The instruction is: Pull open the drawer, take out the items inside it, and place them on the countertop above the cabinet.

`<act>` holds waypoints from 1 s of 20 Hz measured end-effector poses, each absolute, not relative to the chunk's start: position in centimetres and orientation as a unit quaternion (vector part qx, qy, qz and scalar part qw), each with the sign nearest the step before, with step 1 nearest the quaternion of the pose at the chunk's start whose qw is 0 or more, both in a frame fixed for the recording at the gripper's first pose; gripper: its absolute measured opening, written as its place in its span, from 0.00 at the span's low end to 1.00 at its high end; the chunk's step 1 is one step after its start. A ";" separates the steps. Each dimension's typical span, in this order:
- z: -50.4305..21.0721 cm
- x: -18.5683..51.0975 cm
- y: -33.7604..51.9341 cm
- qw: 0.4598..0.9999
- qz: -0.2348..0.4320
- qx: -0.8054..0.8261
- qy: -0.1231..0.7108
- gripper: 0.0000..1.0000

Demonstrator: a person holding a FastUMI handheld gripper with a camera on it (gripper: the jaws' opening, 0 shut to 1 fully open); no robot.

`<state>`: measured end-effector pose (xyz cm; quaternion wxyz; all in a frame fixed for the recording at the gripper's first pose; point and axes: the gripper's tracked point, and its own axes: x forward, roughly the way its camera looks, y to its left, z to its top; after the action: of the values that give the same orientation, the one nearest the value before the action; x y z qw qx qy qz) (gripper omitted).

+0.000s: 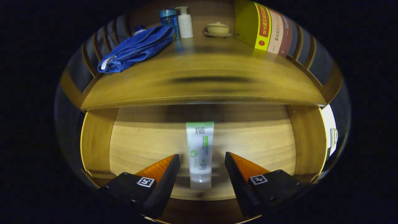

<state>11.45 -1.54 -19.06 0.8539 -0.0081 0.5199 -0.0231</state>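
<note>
Looking down from the gripper view, the drawer (130, 146) is sitting pulled open, and a single tube (200, 154) is lying flat on its pale wood floor. It's a white squeeze tube with green print and a small logo block near the flat crimped end, which is pointing toward the back of the drawer; the clear cap end is pointing toward the camera. It's lying pretty much straight, lined up with the fingers.

The gripper (202, 161) is hanging spread wide, with the tube lying in the gap between its two fingers; neither finger seems to be touching it, so nothing is being gripped right now. The fingertips are reaching about level with the tube's lower half.

Beyond the drawer, the countertop (202, 87) is curving across above it, glossy brown wood with a blurry dark shadow streak across the middle. Sitting on it toward the back: a folded blue towel (136, 48) on the left, a blue bottle (169, 20) just beside a white pump bottle (185, 23), a small lidded bowl (217, 29) on a saucer, and a row of upright books (264, 28) on the right, with a yellow one nearest. Wooden slats are running round the back of the counter with dark gaps between them.
</note>
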 end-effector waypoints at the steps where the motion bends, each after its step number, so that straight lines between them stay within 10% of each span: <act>1: -19.4 11.4 -1.6 0.851 -0.024 -0.013 0.525 0.94; 6: -21.0 11.1 -1.2 0.837 -0.029 -0.015 0.546 0.87; 13: -19.6 12.3 -0.2 0.845 -0.016 -0.018 0.534 0.53; 20: -13.5 11.7 1.7 0.874 0.024 0.009 0.485 0.53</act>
<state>11.71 1.71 -13.47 0.8743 0.0092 0.4847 0.0242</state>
